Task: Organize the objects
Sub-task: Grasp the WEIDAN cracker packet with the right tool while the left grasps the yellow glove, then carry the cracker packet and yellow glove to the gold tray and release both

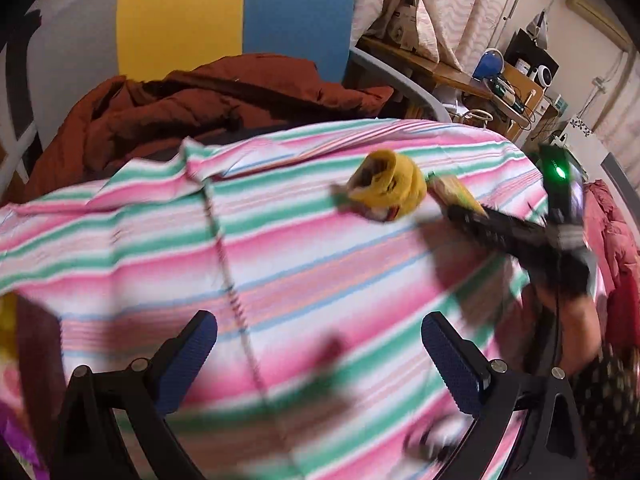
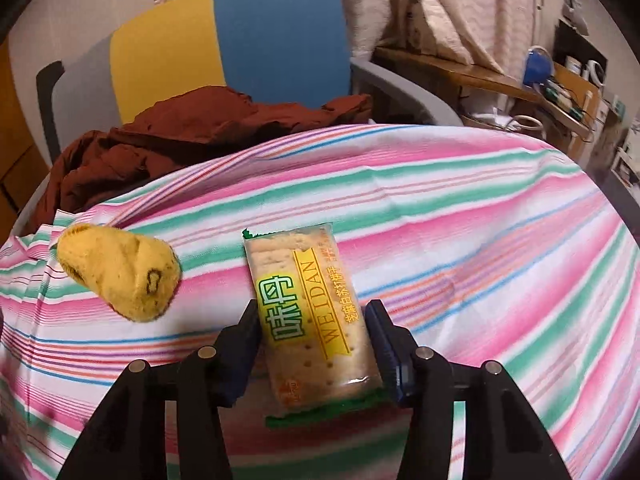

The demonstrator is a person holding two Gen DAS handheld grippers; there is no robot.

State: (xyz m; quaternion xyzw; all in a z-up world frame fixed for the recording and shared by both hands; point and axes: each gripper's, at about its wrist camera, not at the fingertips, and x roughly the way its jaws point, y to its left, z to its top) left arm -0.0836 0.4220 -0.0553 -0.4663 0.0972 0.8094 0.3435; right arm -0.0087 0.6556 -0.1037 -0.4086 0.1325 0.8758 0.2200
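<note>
Crinkly film cracker packet (image 2: 310,312) lies on the striped cloth (image 2: 480,240), plush toy (image 2: 118,274) at its nine o'clock. We see the right gripper (image 2: 314,344) pinching its long edges: light, brittle, slippery. Left gripper (image 1: 320,364) gapes empty.

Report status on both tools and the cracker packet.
Right tool shut on cracker packet, packet on striped cloth. Left tool open, empty. Yellow plush toy beside packet, apart, not blocking.

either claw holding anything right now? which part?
The right claw is closed on the cracker packet, pads against its two long sides near the lower end. The left claw is open over the striped cloth, holding nothing.
</note>
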